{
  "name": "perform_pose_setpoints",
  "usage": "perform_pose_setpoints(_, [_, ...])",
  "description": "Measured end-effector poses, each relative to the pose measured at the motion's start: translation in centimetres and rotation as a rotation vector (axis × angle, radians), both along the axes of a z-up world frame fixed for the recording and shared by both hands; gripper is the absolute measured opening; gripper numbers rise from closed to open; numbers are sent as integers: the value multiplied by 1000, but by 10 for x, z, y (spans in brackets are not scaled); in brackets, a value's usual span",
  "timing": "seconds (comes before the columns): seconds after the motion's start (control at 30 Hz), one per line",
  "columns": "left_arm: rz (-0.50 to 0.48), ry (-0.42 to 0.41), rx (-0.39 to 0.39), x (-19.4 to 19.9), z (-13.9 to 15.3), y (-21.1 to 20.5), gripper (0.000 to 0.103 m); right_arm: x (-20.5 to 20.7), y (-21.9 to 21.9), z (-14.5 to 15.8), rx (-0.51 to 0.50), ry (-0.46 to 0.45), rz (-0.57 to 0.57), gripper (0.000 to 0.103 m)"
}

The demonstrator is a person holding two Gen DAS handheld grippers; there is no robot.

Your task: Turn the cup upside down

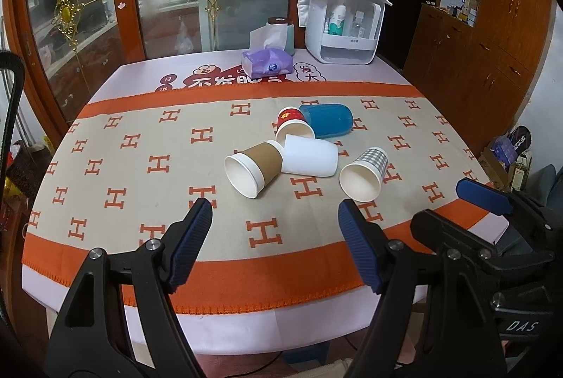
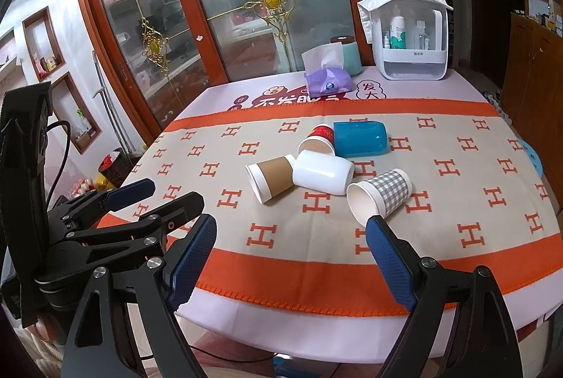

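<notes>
Several cups lie on their sides in a cluster mid-table: a brown-sleeved paper cup (image 1: 255, 167) (image 2: 272, 175), a white cup (image 1: 309, 160) (image 2: 322, 174), a grey checked paper cup (image 1: 364, 172) (image 2: 381, 197), a red paper cup (image 1: 293, 125) (image 2: 318, 140) and a blue plastic cup (image 1: 327, 119) (image 2: 360, 139). My left gripper (image 1: 274, 212) is open and empty, near the table's front edge, short of the cups. My right gripper (image 2: 292, 230) is open and empty, its right fingertip just in front of the checked cup.
An orange-and-beige H-pattern cloth (image 1: 140, 167) covers the table. At the back stand a purple tissue pack (image 1: 267, 61), a teal canister (image 2: 352, 56) and a white cosmetics organiser (image 1: 343, 26). Glass sliding doors stand behind; wooden cabinets are on the right.
</notes>
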State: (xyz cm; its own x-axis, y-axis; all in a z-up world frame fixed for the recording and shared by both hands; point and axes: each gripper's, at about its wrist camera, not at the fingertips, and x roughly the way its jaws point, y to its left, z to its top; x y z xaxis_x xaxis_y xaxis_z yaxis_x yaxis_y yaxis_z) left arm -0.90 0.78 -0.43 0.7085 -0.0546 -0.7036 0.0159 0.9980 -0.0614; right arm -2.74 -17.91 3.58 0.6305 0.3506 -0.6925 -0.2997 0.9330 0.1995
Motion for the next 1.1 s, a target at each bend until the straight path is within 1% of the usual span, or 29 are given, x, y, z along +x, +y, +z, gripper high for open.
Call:
perform_pose_setpoints(0.5, [1, 25, -1, 9, -1, 2, 72, 2, 0, 0, -3, 0, 0, 88])
perform_pose_setpoints(0.8, [2, 42, 17, 18, -5, 4, 72, 8, 0, -6, -3, 9, -1, 88])
perform_pose_setpoints(0.97, [1, 59, 28, 27, -10, 5, 72, 16, -3, -9, -2, 24, -3, 88])
perform_pose_setpoints(1.1, [2, 72, 38, 35, -13, 6, 72, 32, -2, -16, -1, 39, -8, 88])
